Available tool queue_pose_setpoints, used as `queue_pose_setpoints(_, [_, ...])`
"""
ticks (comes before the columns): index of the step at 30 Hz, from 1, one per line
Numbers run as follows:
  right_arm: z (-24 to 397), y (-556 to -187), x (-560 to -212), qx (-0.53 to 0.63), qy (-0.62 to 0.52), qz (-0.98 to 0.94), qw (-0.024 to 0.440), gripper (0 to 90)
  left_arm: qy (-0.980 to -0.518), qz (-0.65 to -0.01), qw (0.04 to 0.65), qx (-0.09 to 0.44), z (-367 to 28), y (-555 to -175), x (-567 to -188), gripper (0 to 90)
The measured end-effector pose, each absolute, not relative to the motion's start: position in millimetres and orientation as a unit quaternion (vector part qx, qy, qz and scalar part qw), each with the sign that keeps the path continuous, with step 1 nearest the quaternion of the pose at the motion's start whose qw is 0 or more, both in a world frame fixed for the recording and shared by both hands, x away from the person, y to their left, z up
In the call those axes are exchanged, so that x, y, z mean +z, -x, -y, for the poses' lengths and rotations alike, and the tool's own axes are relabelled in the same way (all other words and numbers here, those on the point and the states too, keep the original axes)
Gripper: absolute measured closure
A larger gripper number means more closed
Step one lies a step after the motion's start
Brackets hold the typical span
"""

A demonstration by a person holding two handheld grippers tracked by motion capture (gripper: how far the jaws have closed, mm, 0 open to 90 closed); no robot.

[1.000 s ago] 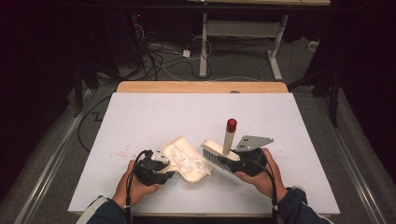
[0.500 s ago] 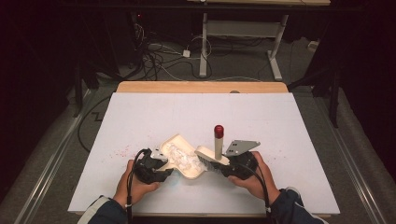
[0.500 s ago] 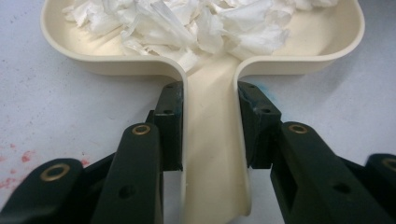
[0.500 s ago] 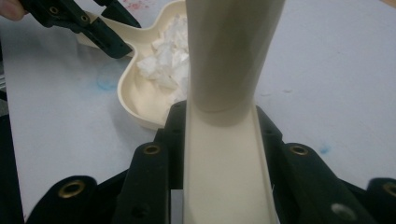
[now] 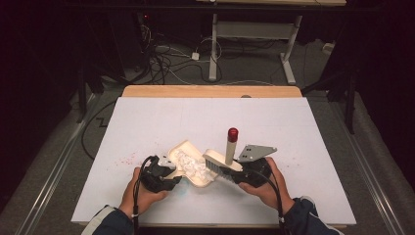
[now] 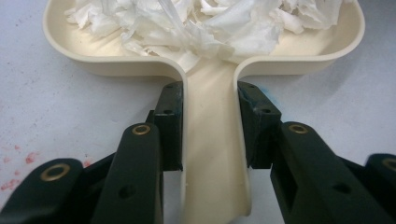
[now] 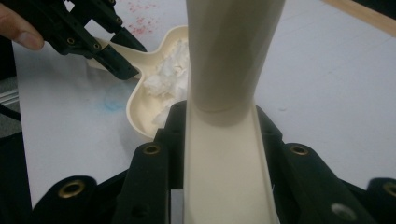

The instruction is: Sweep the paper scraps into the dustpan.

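Dustpan and brush, both clamped by their handles.
I judge the rigid, light plastic dustpan (image 6: pixel 210 154) safest at its handle, where my left gripper (image 6: pixel 208 116) clamps; the right gripper (image 7: pixel 224 140) clamps the brush (image 5: pixel 222 160), loose paper scraps (image 6: pixel 210 23) centre-frame.

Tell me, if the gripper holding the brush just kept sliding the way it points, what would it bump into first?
Probably the cream dustpan. The right gripper points left across the table, and its brush already sits at the pan's open edge, by the white paper scraps. Depth there is hard to judge.
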State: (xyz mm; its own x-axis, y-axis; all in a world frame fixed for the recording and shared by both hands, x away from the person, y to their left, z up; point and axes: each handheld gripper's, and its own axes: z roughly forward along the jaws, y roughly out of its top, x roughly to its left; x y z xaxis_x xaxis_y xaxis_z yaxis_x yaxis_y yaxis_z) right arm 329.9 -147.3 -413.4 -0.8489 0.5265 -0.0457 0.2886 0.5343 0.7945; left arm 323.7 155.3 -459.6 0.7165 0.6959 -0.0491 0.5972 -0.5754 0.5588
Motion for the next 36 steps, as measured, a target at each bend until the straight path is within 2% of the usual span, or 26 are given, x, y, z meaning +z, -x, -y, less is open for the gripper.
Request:
queue_pose_setpoints(5, [160.0, -332.6, -406.3, 0.438, -0.253, -0.851, 0.140, 67.5, -0.883, -0.367, 0.279, 0.089, -156.8, -324.0, -459.5, 63.3])
queue_pose_setpoints(13, [168.2, -341.1, -406.1, 0.430, -0.271, -0.840, 0.189, 67.5, -0.884, -0.366, 0.278, 0.088, -157.3, -324.3, -459.7, 63.3])
queue_pose_setpoints(21, [176.5, -354.2, -413.4, 0.424, -0.297, -0.830, 0.206, 67.6, -0.886, -0.364, 0.274, 0.086, -157.7, -324.6, -460.8, 63.3])
queue_pose_setpoints(28, [165.1, -382.6, -425.8, 0.414, -0.303, -0.824, 0.240, 67.5, -0.887, -0.363, 0.271, 0.087, -155.3, -325.4, -461.3, 63.3])
queue_pose_setpoints(33, [149.3, -400.8, -439.9, 0.389, -0.295, -0.841, 0.235, 67.6, -0.887, -0.364, 0.270, 0.086, -154.8, -325.7, -462.2, 63.3])
queue_pose_setpoints(36, [139.7, -399.3, -441.3, 0.385, -0.280, -0.850, 0.224, 67.5, -0.888, -0.362, 0.268, 0.087, -154.8, -324.9, -461.8, 63.3])
